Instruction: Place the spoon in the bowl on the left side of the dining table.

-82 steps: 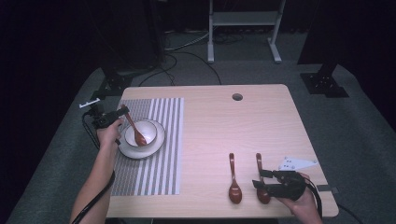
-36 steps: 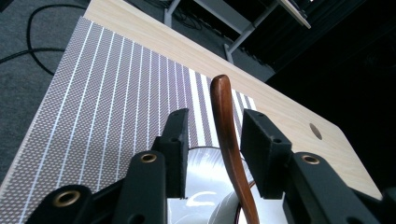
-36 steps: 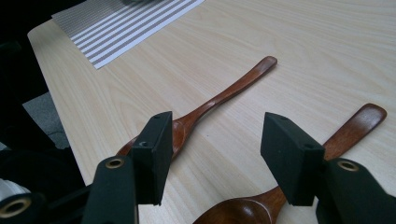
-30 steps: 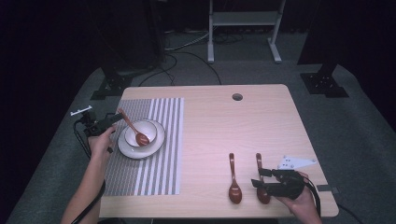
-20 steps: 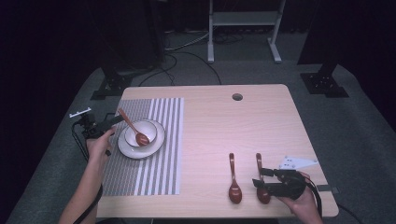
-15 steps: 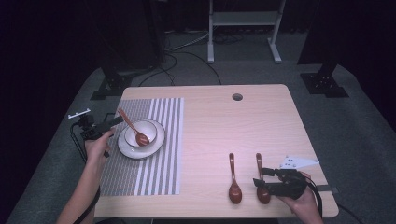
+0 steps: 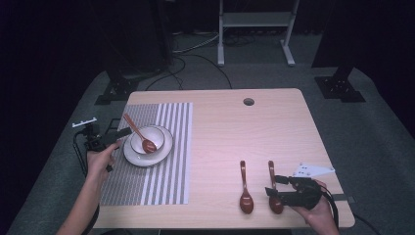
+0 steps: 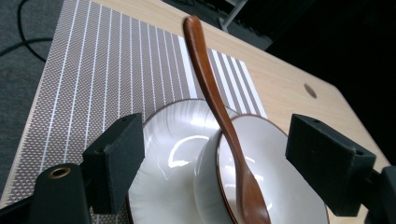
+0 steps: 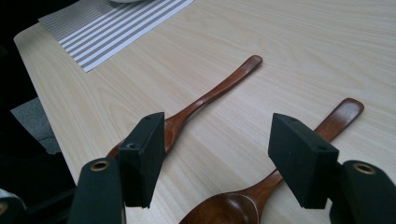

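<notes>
at 9 o'clock on the table, the left gripper (image 7: 119, 133) sits with jaws wide apart, holding nothing, right beside the spoon (image 8: 224, 126) leaning in the bowl (image 7: 147, 139). a bump could tip it out. at 5 o'clock, the right gripper (image 7: 275, 188) is wide open over the two spoons (image 7: 246, 188), and may knock one.
</notes>
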`<action>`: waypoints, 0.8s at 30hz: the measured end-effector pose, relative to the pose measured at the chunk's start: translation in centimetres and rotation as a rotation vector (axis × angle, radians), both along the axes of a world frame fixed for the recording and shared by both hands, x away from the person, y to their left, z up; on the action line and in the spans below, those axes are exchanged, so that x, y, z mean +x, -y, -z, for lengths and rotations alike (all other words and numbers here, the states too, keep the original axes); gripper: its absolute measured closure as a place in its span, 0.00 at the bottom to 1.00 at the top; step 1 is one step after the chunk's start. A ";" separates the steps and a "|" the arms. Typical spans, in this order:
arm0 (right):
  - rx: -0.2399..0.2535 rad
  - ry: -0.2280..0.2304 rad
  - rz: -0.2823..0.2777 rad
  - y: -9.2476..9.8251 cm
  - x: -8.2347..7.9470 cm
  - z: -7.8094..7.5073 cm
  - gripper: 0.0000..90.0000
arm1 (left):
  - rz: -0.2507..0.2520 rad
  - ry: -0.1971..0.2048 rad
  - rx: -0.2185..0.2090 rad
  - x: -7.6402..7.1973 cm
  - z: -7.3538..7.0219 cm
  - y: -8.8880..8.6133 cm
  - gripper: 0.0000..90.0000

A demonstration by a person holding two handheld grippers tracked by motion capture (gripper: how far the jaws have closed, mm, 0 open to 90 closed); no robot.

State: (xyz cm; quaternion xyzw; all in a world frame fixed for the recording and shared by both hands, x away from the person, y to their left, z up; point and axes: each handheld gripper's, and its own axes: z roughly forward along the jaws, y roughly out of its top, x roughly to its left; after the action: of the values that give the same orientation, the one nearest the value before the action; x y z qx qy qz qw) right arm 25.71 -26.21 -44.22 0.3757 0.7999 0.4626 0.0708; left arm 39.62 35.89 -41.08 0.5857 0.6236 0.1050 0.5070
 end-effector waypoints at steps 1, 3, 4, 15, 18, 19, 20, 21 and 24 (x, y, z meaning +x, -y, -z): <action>0.001 -0.001 0.003 0.1 0.0 0.0 0.39 | 0.005 0.002 -0.002 -0.1 0.0 0.1 0.20; 0.002 -0.002 0.004 0.2 0.0 -0.1 0.39 | 0.016 0.006 0.001 -0.3 -0.1 0.4 0.20; 0.002 -0.002 0.004 0.2 0.0 -0.1 0.39 | 0.016 0.006 0.001 -0.3 -0.1 0.4 0.20; -0.009 -0.004 0.014 0.4 0.1 -0.3 0.38 | 0.048 0.010 0.011 -1.2 -0.5 1.8 0.11; -0.011 -0.004 0.016 0.5 0.1 -0.3 0.38 | 0.052 0.014 0.010 -1.5 -0.5 1.9 0.11; -0.012 -0.006 0.016 0.6 0.1 -0.3 0.38 | 0.058 0.015 0.014 -1.7 -0.5 2.0 0.11; -0.012 -0.006 0.016 0.6 0.1 -0.3 0.38 | 0.058 0.015 0.014 -1.7 -0.5 2.0 0.11; -0.015 -0.008 0.018 0.7 0.1 -0.3 0.38 | 0.066 0.017 0.021 -1.9 -0.6 2.2 0.11; -0.016 -0.012 0.022 0.9 0.1 -0.2 0.37 | 0.078 0.022 0.029 -2.2 -0.5 2.5 0.11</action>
State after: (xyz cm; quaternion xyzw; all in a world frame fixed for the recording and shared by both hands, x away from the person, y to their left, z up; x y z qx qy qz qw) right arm 25.77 -27.11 -44.00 0.3869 0.7998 0.4529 0.0742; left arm 37.43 33.36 -40.54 0.6158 0.5930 0.1005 0.5089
